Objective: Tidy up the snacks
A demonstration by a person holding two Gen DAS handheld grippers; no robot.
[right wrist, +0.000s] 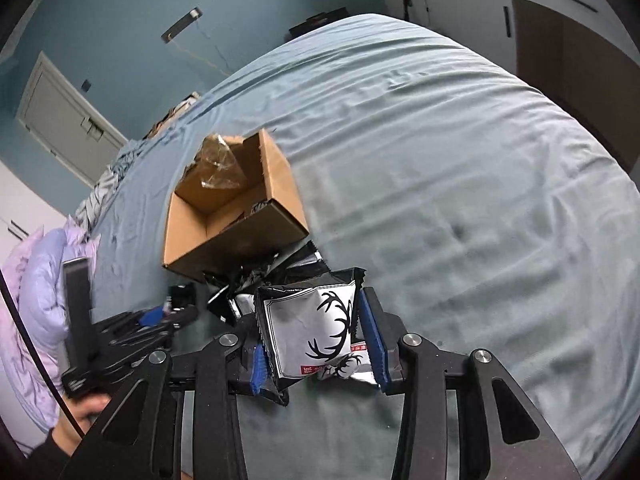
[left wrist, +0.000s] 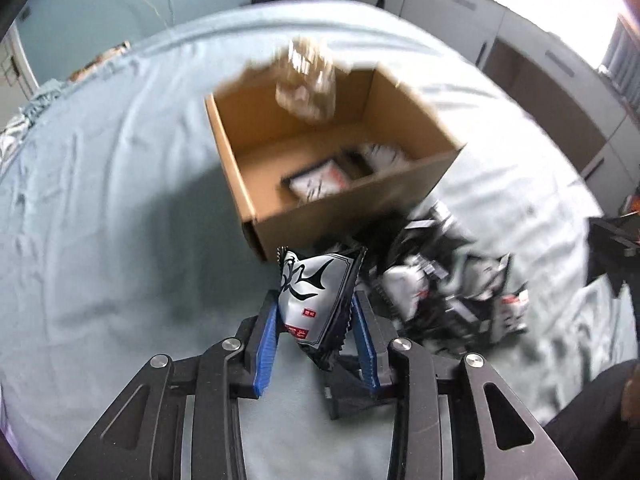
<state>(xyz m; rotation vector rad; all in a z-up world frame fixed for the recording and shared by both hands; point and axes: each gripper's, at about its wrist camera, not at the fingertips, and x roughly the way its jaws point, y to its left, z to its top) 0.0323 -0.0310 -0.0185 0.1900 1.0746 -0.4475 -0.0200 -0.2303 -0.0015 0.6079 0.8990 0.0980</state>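
Observation:
My left gripper (left wrist: 316, 316) is shut on a silver and black snack packet (left wrist: 316, 300), held above the bed just in front of an open cardboard box (left wrist: 360, 200). The box holds two similar packets (left wrist: 320, 182) and crumpled clear plastic (left wrist: 308, 84). A pile of loose snack packets (left wrist: 448, 288) lies on the sheet right of my left gripper. My right gripper (right wrist: 320, 344) is shut on a silver packet with a black antler print (right wrist: 316, 328), held nearer to me than the pile (right wrist: 260, 284) and the box (right wrist: 236, 240). The left gripper also shows in the right wrist view (right wrist: 160, 316).
Everything sits on a bed with a wrinkled light blue sheet (right wrist: 460, 168). A lilac duvet (right wrist: 36, 300) lies at the bed's left edge. White wardrobes (left wrist: 540, 64) stand beyond the bed on the right. A door (right wrist: 64, 120) is in the blue wall.

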